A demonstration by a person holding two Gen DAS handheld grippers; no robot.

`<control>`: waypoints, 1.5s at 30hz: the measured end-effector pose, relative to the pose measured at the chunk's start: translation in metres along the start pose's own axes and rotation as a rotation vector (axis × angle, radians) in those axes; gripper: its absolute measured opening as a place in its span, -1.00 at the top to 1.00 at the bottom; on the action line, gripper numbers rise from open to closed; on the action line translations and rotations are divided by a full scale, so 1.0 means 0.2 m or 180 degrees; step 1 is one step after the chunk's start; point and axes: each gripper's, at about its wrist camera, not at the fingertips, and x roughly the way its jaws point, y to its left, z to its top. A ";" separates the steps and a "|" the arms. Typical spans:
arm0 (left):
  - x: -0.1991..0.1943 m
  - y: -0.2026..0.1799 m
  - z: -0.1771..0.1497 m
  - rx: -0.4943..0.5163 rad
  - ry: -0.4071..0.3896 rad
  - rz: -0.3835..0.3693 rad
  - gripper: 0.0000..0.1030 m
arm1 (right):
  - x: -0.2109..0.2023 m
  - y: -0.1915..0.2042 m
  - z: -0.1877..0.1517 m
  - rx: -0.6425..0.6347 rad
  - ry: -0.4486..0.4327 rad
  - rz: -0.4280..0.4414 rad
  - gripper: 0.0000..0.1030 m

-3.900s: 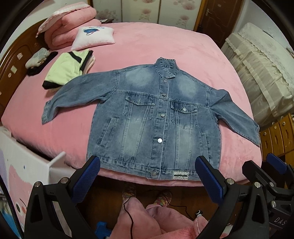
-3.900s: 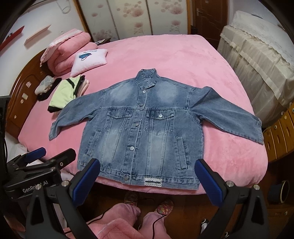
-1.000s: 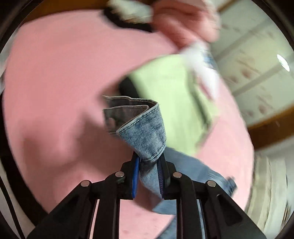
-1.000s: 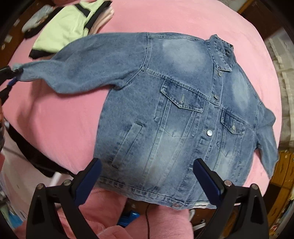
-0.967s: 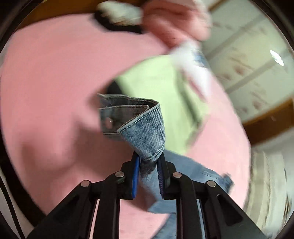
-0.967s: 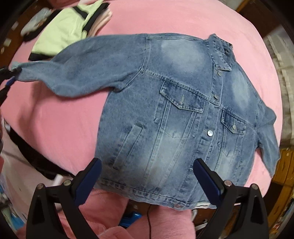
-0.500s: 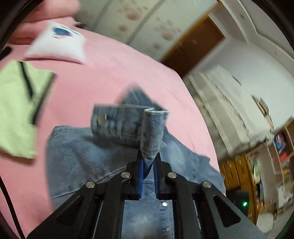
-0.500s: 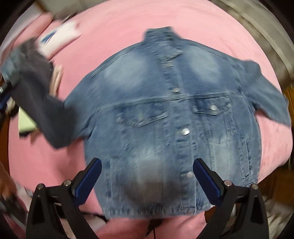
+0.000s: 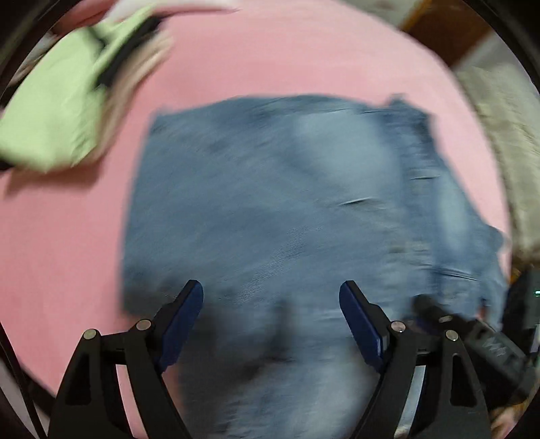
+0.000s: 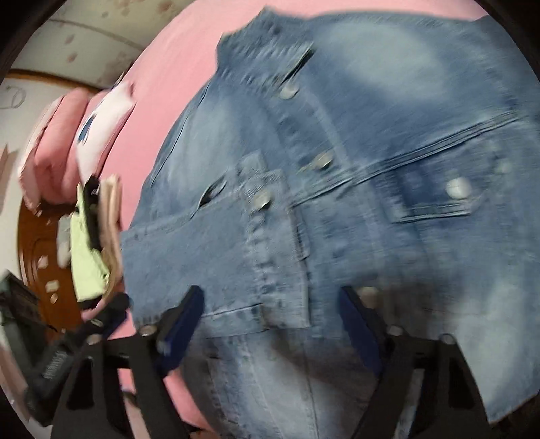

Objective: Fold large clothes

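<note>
Bed (image 9: 303,50) with pink cover, filling most of both views. Brown wooden headboard (image 10: 40,256) at its end, with stacked pink pillows (image 10: 50,141) against it; pale wall panels with faint floral pattern (image 10: 87,37) behind. Dark wooden door (image 9: 449,30) and cream draped fabric (image 9: 506,135) beside the bed, both blurred.

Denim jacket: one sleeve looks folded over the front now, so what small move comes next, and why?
Probably carry the right gripper toward the other sleeve. The folded sleeve already lies across the denim jacket, and the left gripper, jaws opening, holds nothing.
</note>
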 end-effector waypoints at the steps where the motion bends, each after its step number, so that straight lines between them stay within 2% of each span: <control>1: 0.02 0.08 -0.03 -0.0152 0.0026 0.0128 -0.58 | 0.05 0.01 0.00 -0.0056 0.0082 0.0063 -0.34; 3: 0.06 0.22 -0.10 -0.0392 0.0101 0.0264 -0.58 | 0.14 0.04 0.00 -0.0198 0.0247 0.0053 -0.34; 6: 0.08 0.38 -0.17 -0.0760 0.0157 0.0401 -0.58 | 0.25 0.13 -0.01 -0.0660 0.0335 -0.0477 -0.34; 10: 0.10 0.51 -0.24 -0.1033 0.0246 0.0446 -0.58 | 0.31 0.22 -0.04 -0.1178 0.0319 -0.0790 -0.30; 12: 0.10 0.53 -0.26 -0.1119 0.0254 0.0408 -0.58 | 0.31 0.26 -0.05 -0.1315 0.0285 -0.0862 0.27; 13: 0.10 0.54 -0.26 -0.1136 0.0226 0.0393 -0.58 | 0.30 0.28 -0.04 -0.1340 0.0296 -0.0845 0.30; 14: 0.09 0.54 -0.27 -0.1143 0.0190 0.0379 -0.58 | 0.30 0.29 -0.04 -0.1362 0.0314 -0.0812 0.60; 16: 0.08 0.53 -0.26 -0.1123 0.0157 0.0365 -0.58 | 0.25 0.35 -0.02 -0.1486 0.0233 -0.0689 0.71; 21: 0.09 0.48 -0.25 -0.1048 0.0086 0.0315 -0.58 | 0.03 0.49 0.02 -0.1938 -0.0228 -0.0561 0.77; 24: 0.09 0.47 -0.25 -0.1053 0.0042 0.0231 -0.58 | -0.12 0.54 0.11 -0.1908 -0.0585 -0.0448 0.79; 27: 0.13 0.44 -0.25 -0.0962 0.0081 0.0225 -0.58 | -0.25 0.55 0.24 -0.1794 -0.0826 -0.0501 0.80; 31: 0.19 0.39 -0.27 -0.0782 0.0051 0.0320 -0.58 | -0.33 0.49 0.37 -0.1670 -0.0906 -0.0501 0.80; 36: 0.15 0.35 -0.26 -0.0576 -0.0066 0.0738 -0.58 | -0.48 0.38 0.41 -0.1607 -0.1153 -0.0717 0.80; 40: 0.14 0.42 -0.25 -0.0657 -0.0162 0.0553 -0.57 | -0.56 0.25 0.46 -0.1550 -0.1232 -0.0833 0.80; 42: 0.16 0.45 -0.24 -0.0619 -0.0172 0.0618 -0.47 | -0.55 0.18 0.47 -0.1557 -0.1187 -0.0919 0.80; 45: 0.16 0.48 -0.24 -0.0586 -0.0153 0.0556 -0.47 | -0.52 0.04 0.50 -0.1458 -0.1115 -0.1114 0.80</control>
